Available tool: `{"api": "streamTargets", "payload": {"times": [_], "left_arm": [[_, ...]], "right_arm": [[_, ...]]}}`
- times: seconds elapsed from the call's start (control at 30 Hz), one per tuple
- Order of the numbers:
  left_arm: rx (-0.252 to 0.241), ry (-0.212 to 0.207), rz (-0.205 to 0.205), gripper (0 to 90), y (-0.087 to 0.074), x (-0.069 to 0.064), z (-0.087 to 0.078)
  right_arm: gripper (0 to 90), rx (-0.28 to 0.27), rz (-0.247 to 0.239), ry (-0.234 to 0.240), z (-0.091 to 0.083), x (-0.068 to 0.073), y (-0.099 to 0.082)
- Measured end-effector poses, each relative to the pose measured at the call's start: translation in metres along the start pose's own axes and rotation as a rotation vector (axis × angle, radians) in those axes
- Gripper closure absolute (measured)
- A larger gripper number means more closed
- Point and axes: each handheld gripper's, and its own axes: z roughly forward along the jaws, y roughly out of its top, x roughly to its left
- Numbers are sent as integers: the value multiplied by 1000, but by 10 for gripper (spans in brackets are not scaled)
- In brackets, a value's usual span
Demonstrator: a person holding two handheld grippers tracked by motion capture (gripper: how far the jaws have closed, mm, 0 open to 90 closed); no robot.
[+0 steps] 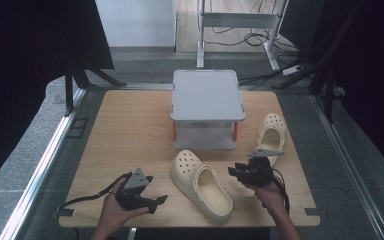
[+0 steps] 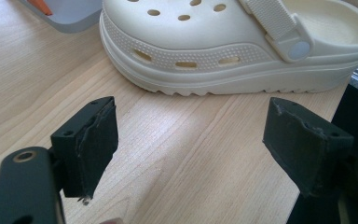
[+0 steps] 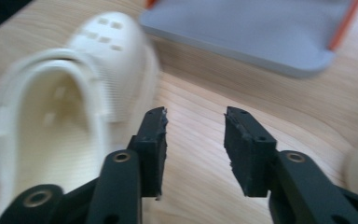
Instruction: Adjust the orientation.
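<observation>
Your near clog (image 1: pixel 201 183) lies flat on the table (image 1: pixel 130 130), just in front of the grey two-tier rack (image 1: pixel 207 107); the second clog (image 1: pixel 271 131) sits to the rack's right; neither is shelved yet. Your left gripper (image 1: pixel 155 202) gapes wide, empty, aimed at the near clog's side; your right gripper (image 1: pixel 236 172) is half-open, holding nothing, just right of that clog.
</observation>
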Motion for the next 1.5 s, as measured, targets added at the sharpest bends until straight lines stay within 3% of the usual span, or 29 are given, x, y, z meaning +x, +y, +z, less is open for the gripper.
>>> {"api": "streamTargets", "payload": {"times": [0.13,0.27,0.53,0.73,0.87,0.93,1.0,1.23,1.5], "left_arm": [[2,2,0,182,0,0,0],[4,3,0,182,0,1,1],[2,2,2,182,0,1,1],[4,3,2,182,0,1,1],[4,1,2,182,0,1,1],[5,-2,1,183,0,1,2],[6,-5,4,182,1,2,3],[-4,-14,5,183,4,6,4],[-6,-25,5,183,6,10,7]], "right_arm": [[701,31,16,-29,8,-12,0],[799,97,38,-56,21,-28,9],[871,168,42,-125,28,-38,21],[890,168,49,-174,28,-43,19],[900,164,64,-215,22,-52,11],[900,158,90,-178,17,-56,6],[900,156,94,-171,14,-57,4],[900,166,88,-192,-2,-61,-6],[900,161,125,-202,-31,-83,-25]]}}
